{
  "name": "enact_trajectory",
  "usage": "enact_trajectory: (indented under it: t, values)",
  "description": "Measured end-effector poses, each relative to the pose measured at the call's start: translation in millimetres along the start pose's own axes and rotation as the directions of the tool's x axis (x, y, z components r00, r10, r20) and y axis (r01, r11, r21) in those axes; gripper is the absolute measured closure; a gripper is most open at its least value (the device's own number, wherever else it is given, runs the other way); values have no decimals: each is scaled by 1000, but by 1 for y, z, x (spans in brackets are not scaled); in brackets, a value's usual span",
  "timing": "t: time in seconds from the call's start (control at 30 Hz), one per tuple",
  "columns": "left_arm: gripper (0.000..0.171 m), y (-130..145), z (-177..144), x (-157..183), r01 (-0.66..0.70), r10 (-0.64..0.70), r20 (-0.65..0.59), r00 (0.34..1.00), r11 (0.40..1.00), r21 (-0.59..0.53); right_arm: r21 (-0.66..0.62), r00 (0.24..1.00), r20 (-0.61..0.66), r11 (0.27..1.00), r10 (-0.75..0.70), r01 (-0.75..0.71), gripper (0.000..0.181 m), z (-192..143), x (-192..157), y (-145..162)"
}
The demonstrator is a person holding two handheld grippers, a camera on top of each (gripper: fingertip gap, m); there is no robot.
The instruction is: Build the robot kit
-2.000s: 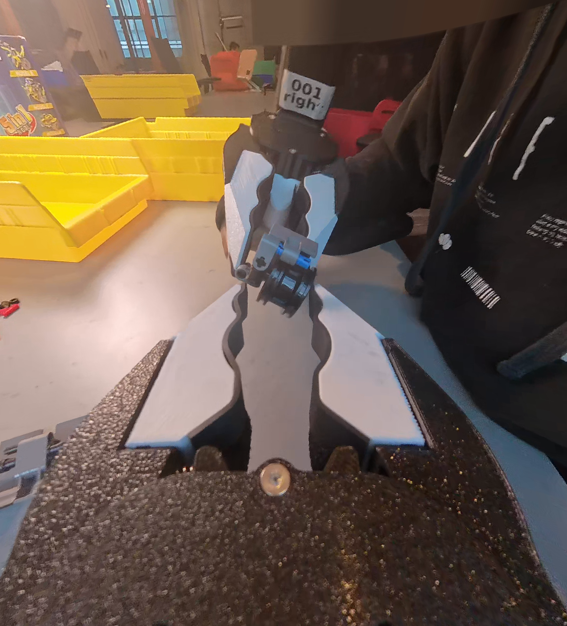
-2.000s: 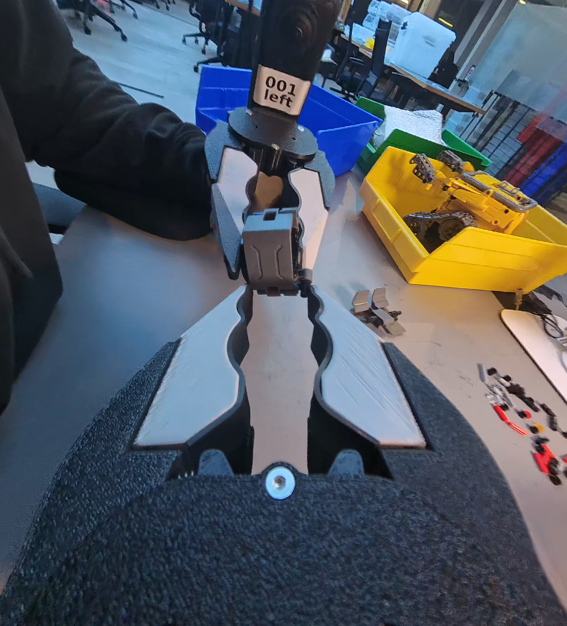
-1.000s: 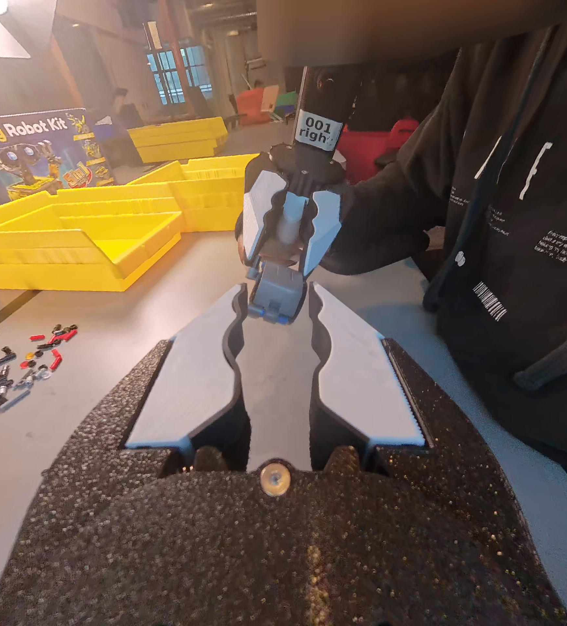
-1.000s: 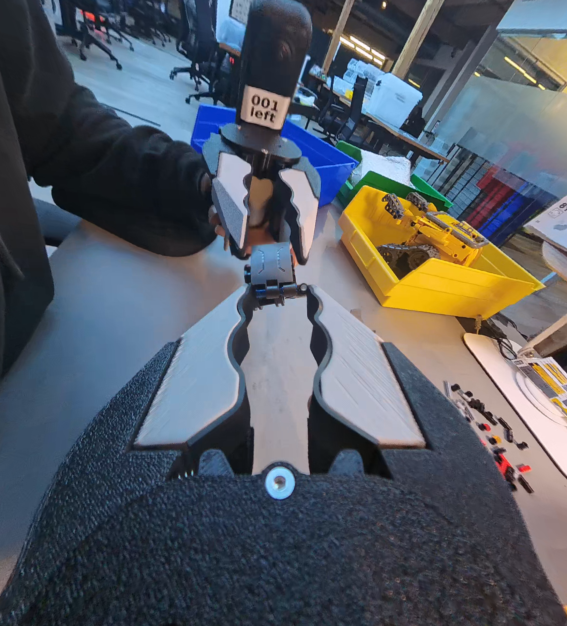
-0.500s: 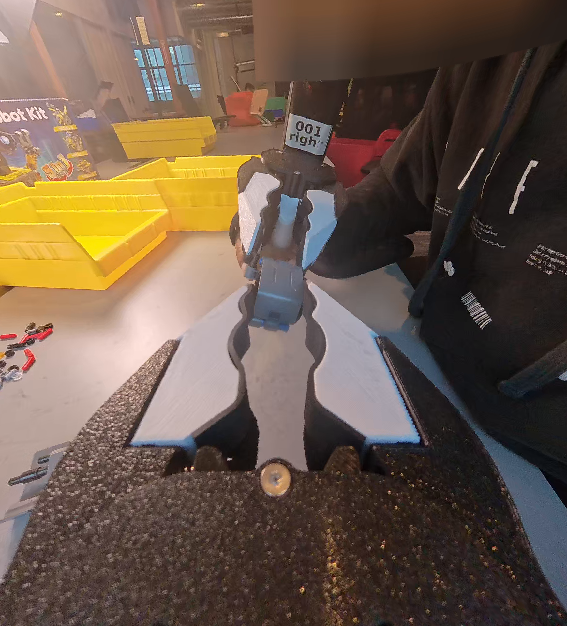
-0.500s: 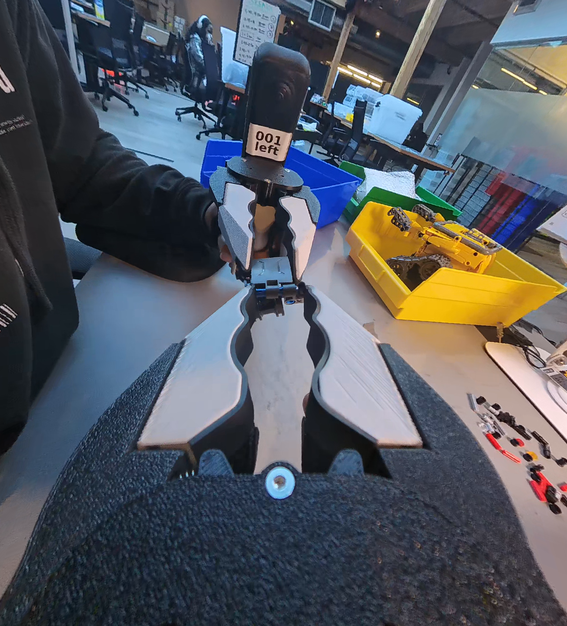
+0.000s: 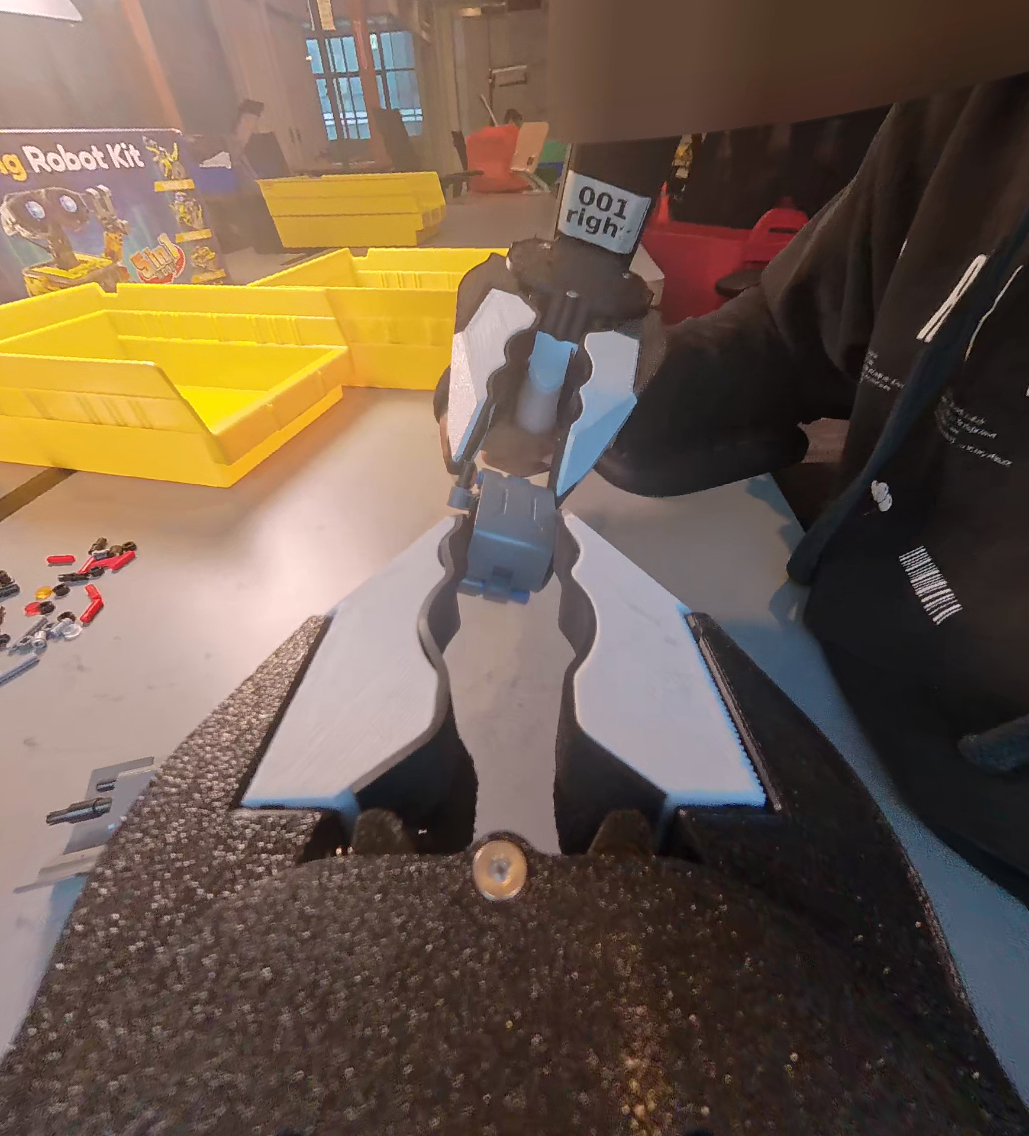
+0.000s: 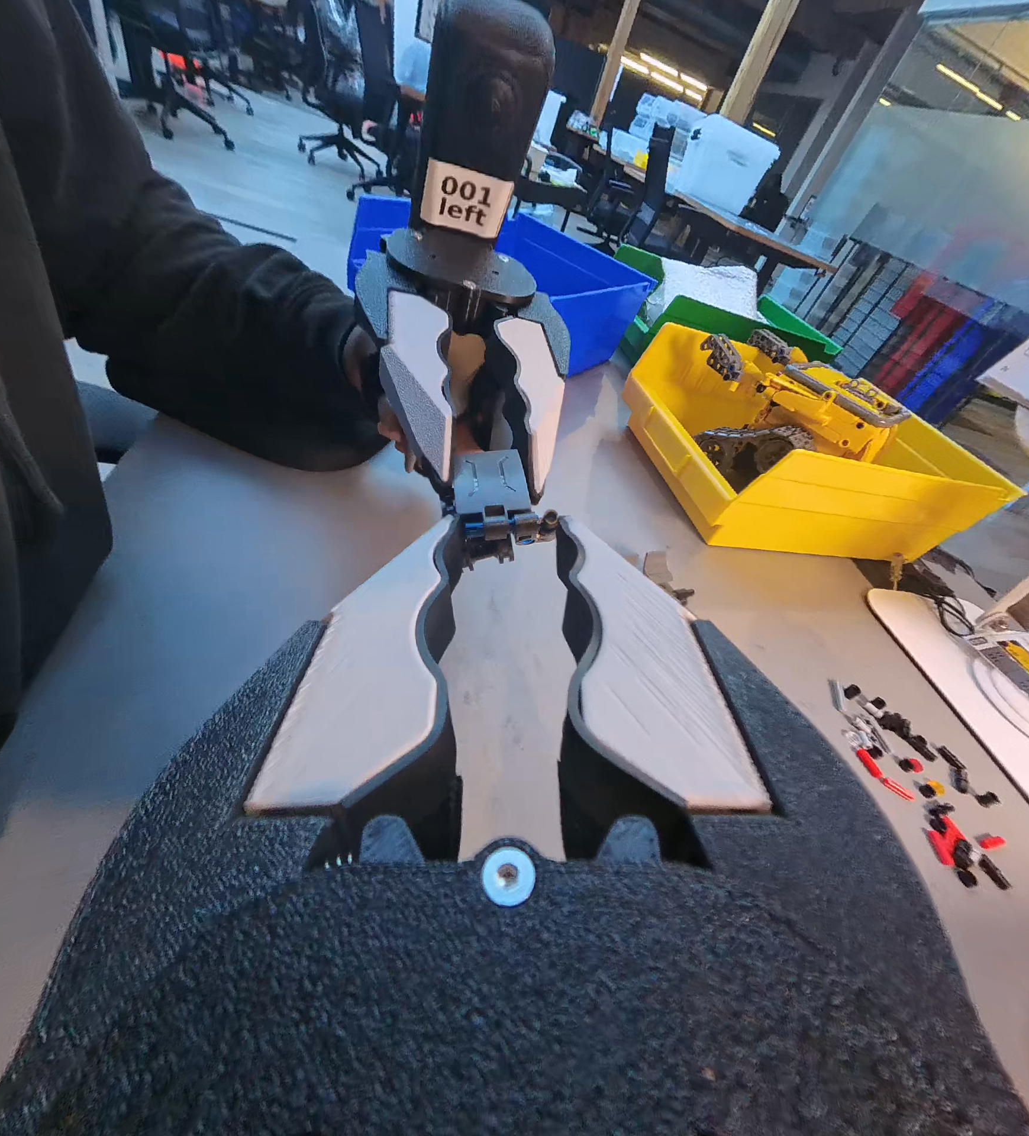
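Left tongs [image 7: 508,553]: I clamp the small grey plastic brick-built block with blue pins [image 7: 508,535] by its flat sides; rigid, light.
Right tongs [image 8: 502,535]: spread just around its pinned end [image 8: 502,528]; pins may pop off.

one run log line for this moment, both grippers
left gripper: shut on grey plastic block module | right gripper: open at the module's blue-pinned end | above grey table

Left wrist view: low over the table [image 7: 204,590], looking along its own fingers — close on the right gripper [image 7: 508,485], facing it.
Right wrist view: same height, opposite heading — close on the left gripper [image 8: 490,485].
Shared: grey block [image 7: 508,541], table.
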State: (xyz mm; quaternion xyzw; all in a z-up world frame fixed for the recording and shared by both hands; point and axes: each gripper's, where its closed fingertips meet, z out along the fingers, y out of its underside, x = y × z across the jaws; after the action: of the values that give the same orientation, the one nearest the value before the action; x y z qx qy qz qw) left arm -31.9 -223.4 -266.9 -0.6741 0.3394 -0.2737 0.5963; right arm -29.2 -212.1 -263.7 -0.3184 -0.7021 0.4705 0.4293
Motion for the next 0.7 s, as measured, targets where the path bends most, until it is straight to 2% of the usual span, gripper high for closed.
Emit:
enact_trajectory:
  t: [0.23, 0.5, 0.63, 0.7]
  values:
    - [145, 12, 5, -1, -64, 67, 35, 997, 994, -83, -112, 1000, 4, 994, 10, -10, 148, 2, -2, 13]
    - [145, 29, 10, -6, -187, 213, 101, 972, 957, -222, -241, 997, -16, 968, -77, 71, 150, 6, -2, 32]
    - [145, 32, 11, -10, -206, 244, 134, 961, 946, -249, -253, 988, -41, 958, -148, 133, 152, 8, 0, 35]
    - [147, 41, 15, -7, -196, 235, 111, 966, 939, -283, -239, 984, -23, 956, -178, 167, 153, 12, -6, 31]
